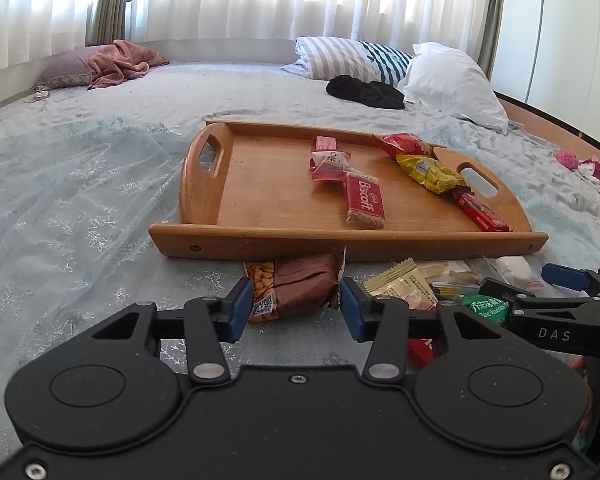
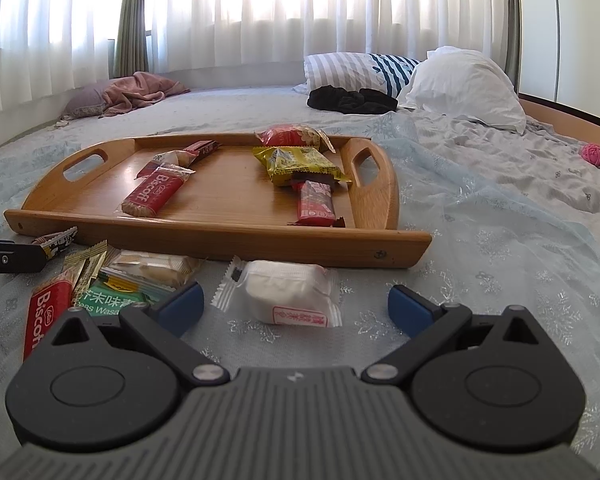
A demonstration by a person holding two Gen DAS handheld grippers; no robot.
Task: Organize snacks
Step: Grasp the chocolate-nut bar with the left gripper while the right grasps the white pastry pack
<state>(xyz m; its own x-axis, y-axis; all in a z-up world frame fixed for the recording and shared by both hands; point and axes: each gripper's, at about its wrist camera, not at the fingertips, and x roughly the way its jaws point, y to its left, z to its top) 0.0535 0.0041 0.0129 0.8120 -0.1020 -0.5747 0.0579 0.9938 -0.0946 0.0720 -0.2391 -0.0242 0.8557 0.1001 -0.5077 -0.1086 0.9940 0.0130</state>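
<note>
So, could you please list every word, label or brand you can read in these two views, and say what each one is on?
"Biscoff": red biscuit pack on the wooden tray.
"Biscoff": second red pack on the bedspread, partly cut off.
"Peas Wasa…": green packet, with Chinese characters above.
"DAS": right gripper body.
Red stamp on the white wrapped cake: too small to read.
Other wrappers: print too blurred.

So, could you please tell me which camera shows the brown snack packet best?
The left wrist view: the brown snack packet sits whole between the left gripper's pads. The right wrist view shows only its end by the tray.
</note>
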